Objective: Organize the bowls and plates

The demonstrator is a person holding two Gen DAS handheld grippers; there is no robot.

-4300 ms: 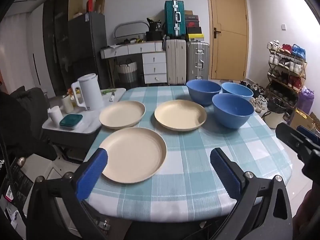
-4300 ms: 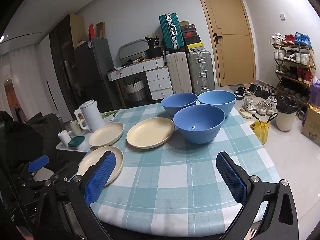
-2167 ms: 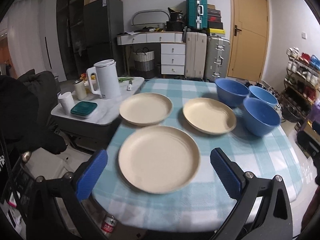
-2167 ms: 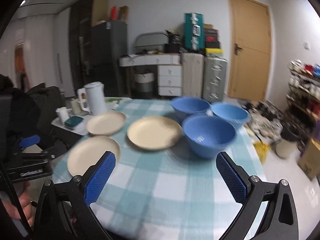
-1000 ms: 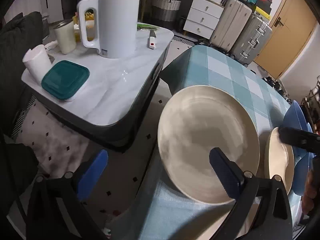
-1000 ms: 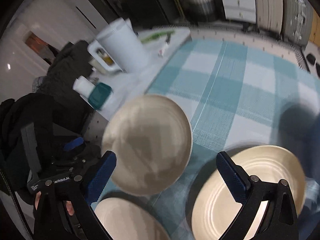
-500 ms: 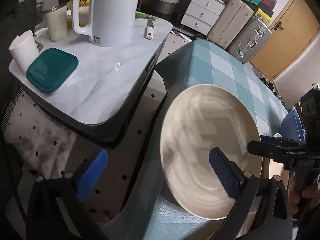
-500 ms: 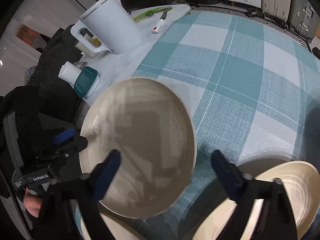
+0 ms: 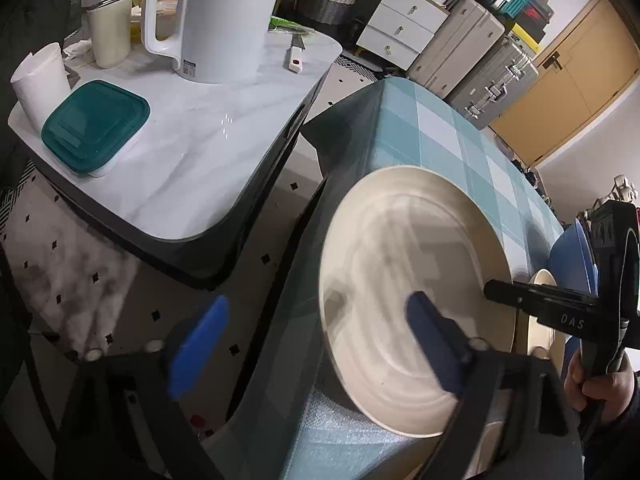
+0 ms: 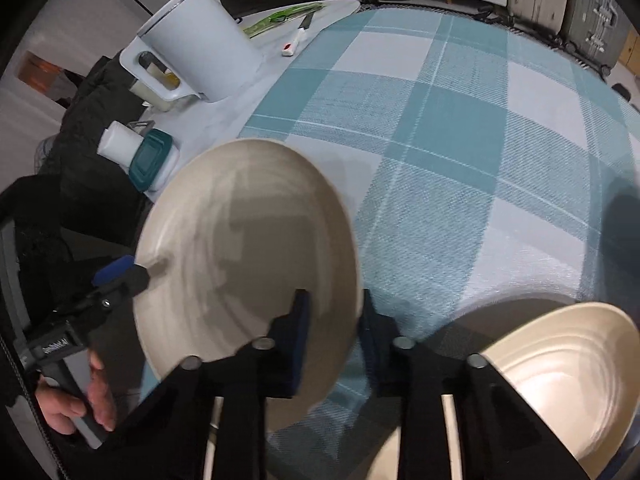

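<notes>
The right gripper (image 10: 332,312), its jaws having just closed, pinched the near rim of a beige plate (image 10: 248,264) at the edge of the checked tablecloth (image 10: 460,152). The left gripper (image 9: 316,344), jaws wide but just narrowing, straddled the same plate's opposite rim without pressing it. A second beige plate (image 10: 560,364) sat just beside. A thin one-sided rim grip could let the plate tilt or slip off the table edge toward the side table (image 9: 208,128) and white kettle (image 9: 224,20).

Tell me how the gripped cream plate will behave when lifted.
Probably stiff: the plate keeps its shape with the right gripper just closed on its rim. Its smooth, shiny surface may slip. A one-edge grip could tilt it.
</notes>
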